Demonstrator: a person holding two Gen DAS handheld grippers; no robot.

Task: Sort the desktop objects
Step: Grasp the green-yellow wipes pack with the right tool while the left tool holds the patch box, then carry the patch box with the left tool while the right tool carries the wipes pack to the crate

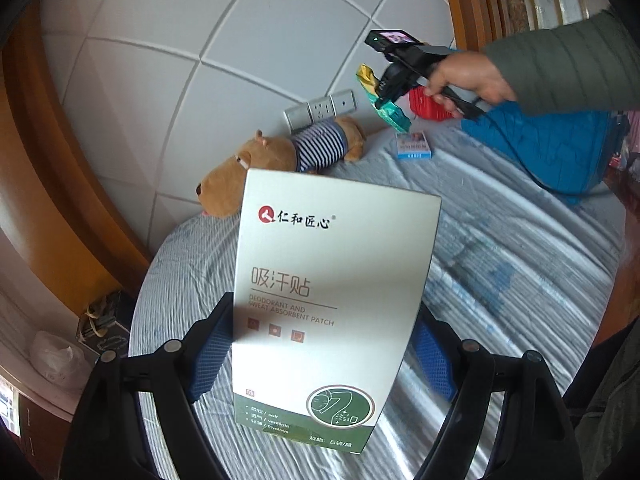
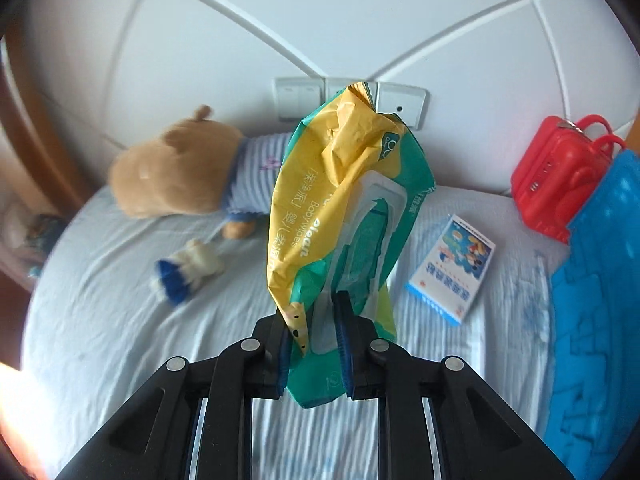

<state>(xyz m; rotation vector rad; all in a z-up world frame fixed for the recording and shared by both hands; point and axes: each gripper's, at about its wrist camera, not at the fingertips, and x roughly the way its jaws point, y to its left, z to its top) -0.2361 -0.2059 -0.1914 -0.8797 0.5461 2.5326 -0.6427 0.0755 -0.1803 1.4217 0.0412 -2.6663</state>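
My left gripper is shut on a white and green box of sweat absorbent patches, held upright above the bed. My right gripper is shut on a yellow and green pack of baby wipes, held above the bed near the headboard. The right gripper and its wipes pack also show in the left wrist view at upper right. A small blue and white box lies on the sheet to the right of the wipes; it shows in the left wrist view too.
A brown plush toy in a striped shirt lies by the padded headboard, with a small blue and white plush beside it. A red toy suitcase and a blue quilted cloth sit at the right. Wall sockets are on the headboard.
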